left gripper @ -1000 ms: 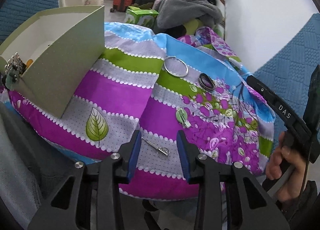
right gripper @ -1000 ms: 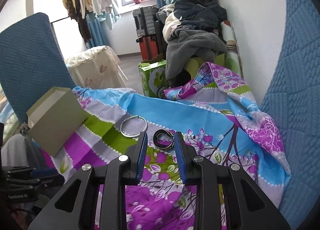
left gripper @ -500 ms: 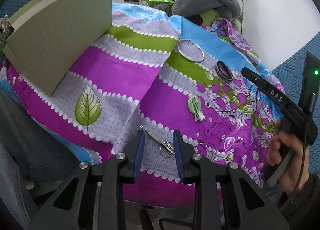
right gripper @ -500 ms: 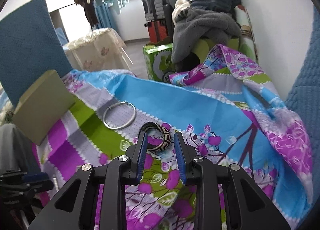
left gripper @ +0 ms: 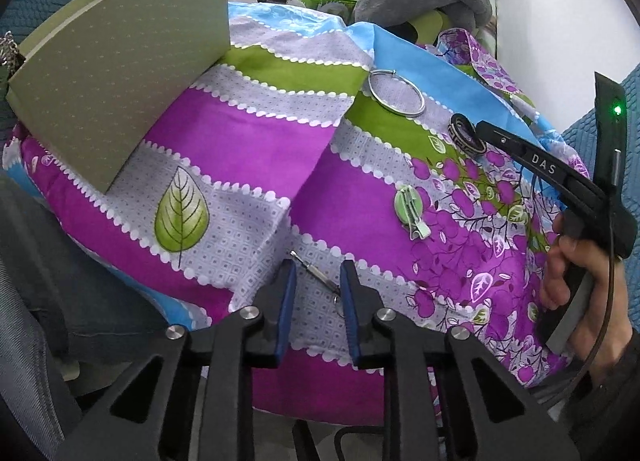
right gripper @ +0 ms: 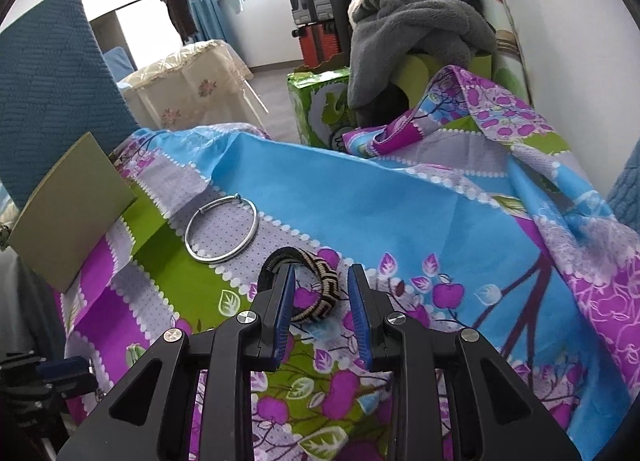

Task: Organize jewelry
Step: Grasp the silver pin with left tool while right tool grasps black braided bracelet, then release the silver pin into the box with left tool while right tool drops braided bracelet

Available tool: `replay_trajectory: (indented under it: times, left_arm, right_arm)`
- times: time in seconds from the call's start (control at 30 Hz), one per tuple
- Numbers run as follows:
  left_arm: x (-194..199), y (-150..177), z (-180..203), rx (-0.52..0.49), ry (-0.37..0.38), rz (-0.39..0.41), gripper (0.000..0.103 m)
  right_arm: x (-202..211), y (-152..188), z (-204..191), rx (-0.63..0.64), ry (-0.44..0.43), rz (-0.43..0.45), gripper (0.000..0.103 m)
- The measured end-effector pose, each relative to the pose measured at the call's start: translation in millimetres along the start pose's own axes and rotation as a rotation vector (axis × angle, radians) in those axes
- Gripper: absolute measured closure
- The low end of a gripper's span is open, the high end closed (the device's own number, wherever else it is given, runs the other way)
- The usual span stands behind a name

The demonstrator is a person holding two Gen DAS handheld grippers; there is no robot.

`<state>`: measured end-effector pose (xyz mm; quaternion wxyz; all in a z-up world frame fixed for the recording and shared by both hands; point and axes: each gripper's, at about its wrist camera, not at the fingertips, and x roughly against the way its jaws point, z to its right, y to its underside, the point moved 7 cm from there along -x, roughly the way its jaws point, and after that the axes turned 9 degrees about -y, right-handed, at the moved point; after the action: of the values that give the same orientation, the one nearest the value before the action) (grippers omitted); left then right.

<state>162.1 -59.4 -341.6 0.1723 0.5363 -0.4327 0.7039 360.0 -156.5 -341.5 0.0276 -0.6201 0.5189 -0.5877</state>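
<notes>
My left gripper is open, its jaws either side of a thin silver pin with a small ring lying on the patterned cloth. A green hair clip lies further right, a silver bangle beyond it. My right gripper is open with a black-and-cream woven bracelet between its jaws on the cloth; it also shows in the left wrist view. The bangle lies left of it. A green box stands at the left.
A green carton and a heap of grey clothes lie beyond the cloth. Blue chair backs stand left and right. A white wall runs along the right. Suitcases stand at the back.
Both grippers have come down and forward: the left now straddles the pin, the right now straddles the woven bracelet. Both stay open.
</notes>
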Motion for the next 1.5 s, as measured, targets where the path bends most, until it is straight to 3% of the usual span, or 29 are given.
replay_trajectory:
  times: [0.23,0.43,0.9,1.23,1.5]
  left_arm:
    - [-0.6,1.6,2.1,-0.028,-0.028,-0.002,0.089]
    - [-0.7,3.8,11.5,-0.094,-0.034,-0.003,0.099]
    - [6.1,-6.7,18.7,-0.140,0.009,0.018,0.100]
    - [18.5,-19.8,14.7,-0.166,0.055,0.002,0.100]
    - [51.3,-37.8,12.6,-0.190,0.113,0.025,0.100]
  right_arm:
    - [-9.0,6.8,-4.6,0.028,0.033,-0.032,0.081]
    - [-9.7,8.7,-3.1,0.032,0.071,-0.043,0.094]
    - [9.1,7.3,-12.0,-0.018,0.074,0.001,0.097]
    - [46.6,22.7,-42.5,-0.064,0.101,0.008,0.097]
    - [90.9,25.0,-64.1,-0.139,0.157,0.036,0.097]
